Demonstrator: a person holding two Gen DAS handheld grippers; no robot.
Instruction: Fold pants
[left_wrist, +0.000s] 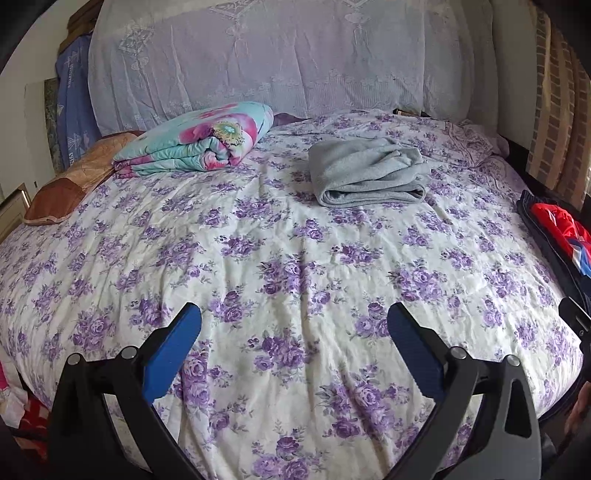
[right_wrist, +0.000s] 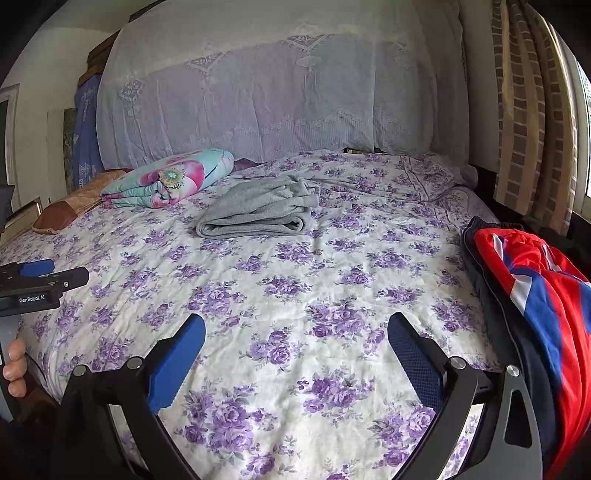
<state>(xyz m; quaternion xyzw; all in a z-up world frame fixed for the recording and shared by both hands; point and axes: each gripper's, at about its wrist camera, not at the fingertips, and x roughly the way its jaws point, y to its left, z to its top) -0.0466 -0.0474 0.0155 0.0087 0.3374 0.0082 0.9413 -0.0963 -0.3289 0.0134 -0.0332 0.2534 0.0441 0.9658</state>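
Grey pants (left_wrist: 365, 173) lie folded in a stack on the purple-flowered bedspread (left_wrist: 280, 258), past the middle of the bed; they also show in the right wrist view (right_wrist: 258, 212). My left gripper (left_wrist: 293, 325) is open and empty, hovering over the near part of the bed, well short of the pants. My right gripper (right_wrist: 295, 332) is open and empty, also over the near bed. The left gripper shows from the side in the right wrist view (right_wrist: 37, 275), at the left edge.
A folded floral quilt (left_wrist: 199, 138) and a brown pillow (left_wrist: 70, 188) lie at the bed's back left. A red, blue and dark garment pile (right_wrist: 532, 295) sits on the right edge. A lace-covered headboard (left_wrist: 277, 59) is behind; curtains (right_wrist: 532, 110) hang right.
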